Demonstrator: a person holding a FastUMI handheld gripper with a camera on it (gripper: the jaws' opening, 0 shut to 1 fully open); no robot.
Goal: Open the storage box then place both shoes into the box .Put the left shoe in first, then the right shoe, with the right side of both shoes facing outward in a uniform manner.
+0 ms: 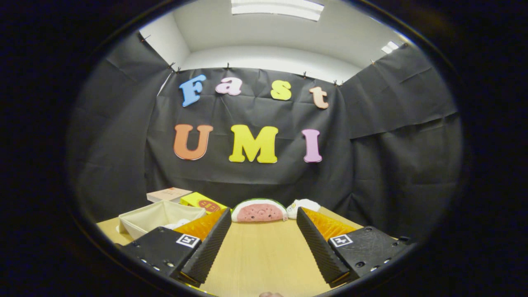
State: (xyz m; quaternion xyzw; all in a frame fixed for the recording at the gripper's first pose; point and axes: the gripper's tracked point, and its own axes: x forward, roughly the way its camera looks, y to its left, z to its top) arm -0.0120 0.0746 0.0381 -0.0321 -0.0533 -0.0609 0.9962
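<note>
My gripper (262, 219) is open over the wooden table (260, 255), with nothing between its fingers. Just beyond the fingertips, at the table's far edge, lies a watermelon-patterned shoe (259, 211), pink with a green and white rim. Beside it to the right, a white shoe-like thing (304, 205) is partly hidden behind the right finger (319, 247). Left of the left finger (208, 247) stands a cream storage box (154, 218), open at the top, with something white (177, 225) at its near wall.
Behind the cream box lie a yellow box (203, 202) and a flat beige box (169, 194). The black cloth wall stands close behind the table's far edge. A fingertip of a hand (270, 294) peeks in nearest to me.
</note>
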